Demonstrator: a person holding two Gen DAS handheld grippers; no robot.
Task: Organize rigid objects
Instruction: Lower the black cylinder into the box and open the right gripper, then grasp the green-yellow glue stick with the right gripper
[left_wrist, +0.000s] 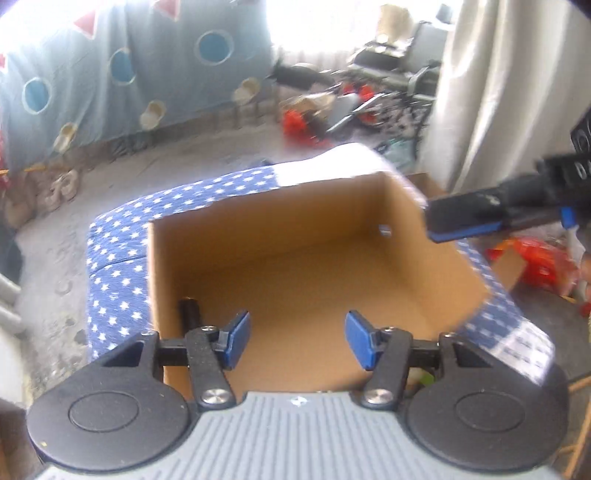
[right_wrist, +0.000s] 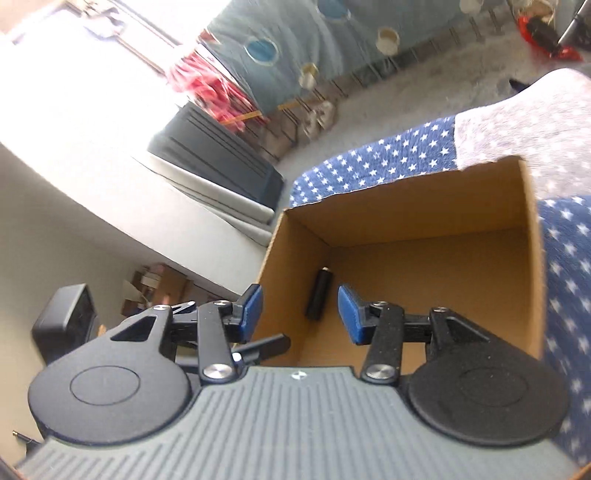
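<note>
A blue star-patterned cloth (left_wrist: 118, 280) is covering the surface under the work area, and its far corner is giving way to a pale grey patch (right_wrist: 524, 125); what lies beneath the cloth is hidden. An open cardboard box (left_wrist: 413, 206) is sitting on this cloth, its near wall cut off in both views by the gripper bodies. In the left wrist view, motion blur is smearing the box's right-hand rim and the cloth beside it.

The left gripper (left_wrist: 297, 339) is hovering over the near edge of the box with its blue pads spread apart and nothing between them. The right gripper (right_wrist: 300, 314) is likewise standing with fingers parted and empty, tilted above the box's left wall; in the left wrist view it (left_wrist: 461, 221) is reaching in from the right over the box's far corner, and only one blue-edged finger is showing there.

A small black cylinder (right_wrist: 318, 295) is lying on the box floor against the left wall. In the left wrist view only its upper end (left_wrist: 189, 310) is showing behind the left finger; what it is cannot be made out.

Beyond, the room's floor clutter (left_wrist: 332, 110) is too blurred to identify.
</note>
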